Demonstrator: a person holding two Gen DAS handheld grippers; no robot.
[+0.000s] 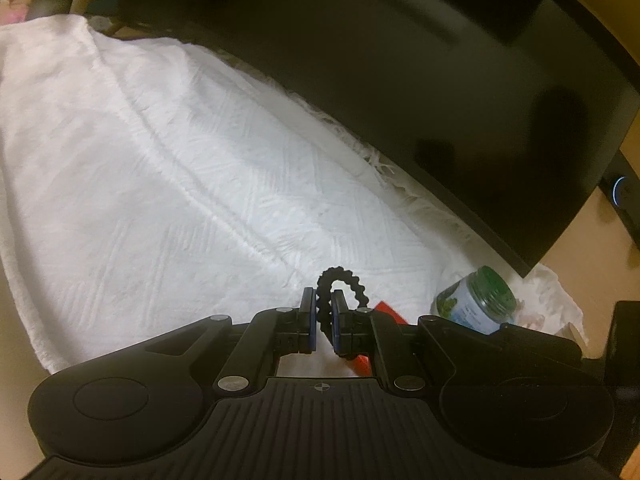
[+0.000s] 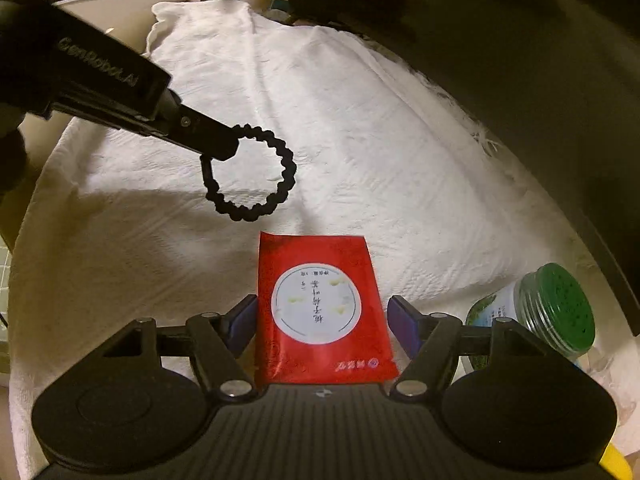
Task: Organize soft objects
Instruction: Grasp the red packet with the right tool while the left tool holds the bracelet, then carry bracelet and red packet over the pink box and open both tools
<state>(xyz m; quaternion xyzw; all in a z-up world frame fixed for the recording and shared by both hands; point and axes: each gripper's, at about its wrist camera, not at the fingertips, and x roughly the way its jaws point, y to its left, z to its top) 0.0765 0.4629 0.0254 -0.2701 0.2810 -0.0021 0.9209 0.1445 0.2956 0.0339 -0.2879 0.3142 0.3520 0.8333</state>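
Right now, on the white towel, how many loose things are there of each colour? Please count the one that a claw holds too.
Black: 1, the hair tie, gripped by the left claw above the towel.
Red: 1, the sachet, lying flat between the open fingers of the right claw.
Green: 1, the jar with a green lid, lying on its side.
Total: 3

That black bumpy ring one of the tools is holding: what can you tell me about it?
The black hair tie is a closed loop of knobbly, braided-looking elastic. The left gripper is shut on one side of it, so the rest hangs free as an open circle above the white towel, just beyond the red packet, touching neither.
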